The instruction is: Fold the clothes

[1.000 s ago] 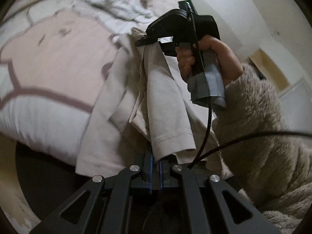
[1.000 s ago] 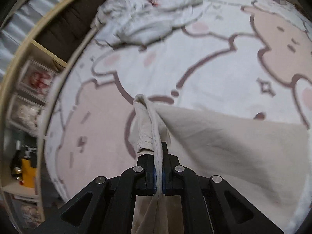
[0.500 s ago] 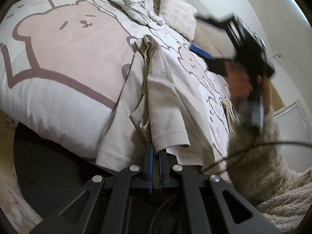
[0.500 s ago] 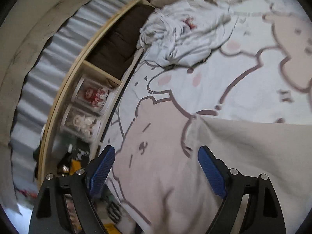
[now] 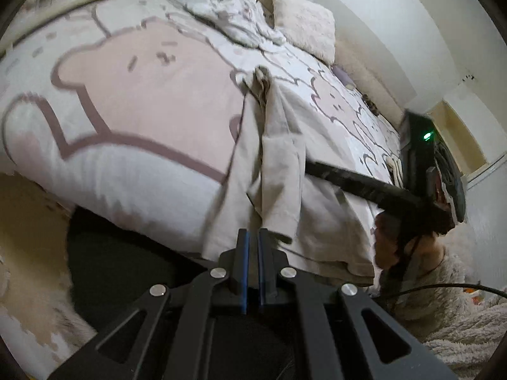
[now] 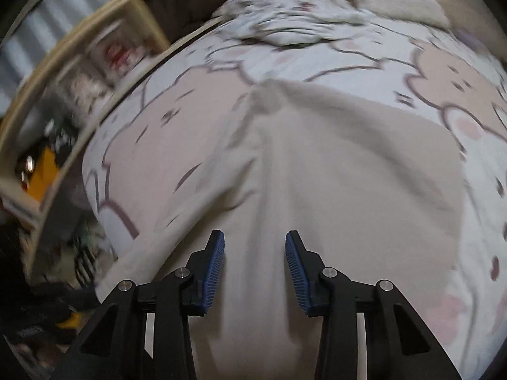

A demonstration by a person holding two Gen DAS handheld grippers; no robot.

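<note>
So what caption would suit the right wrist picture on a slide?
Open right gripper hovers over a beige garment spread on a bear-print bed cover.

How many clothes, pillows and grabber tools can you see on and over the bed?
Clothes: 2, the beige shirt and the crumpled white garment
Pillows: 1, the fluffy pillow
Grabber tools: 2, the left gripper and the right gripper
Total: 5

Dim, soft indoor light; no hard shadows, no glare. Strong fisheye bending, black corners. Right wrist view heavily motion-blurred; left wrist view mildly blurred, wall [image 5: 396,15] brightest.
</note>
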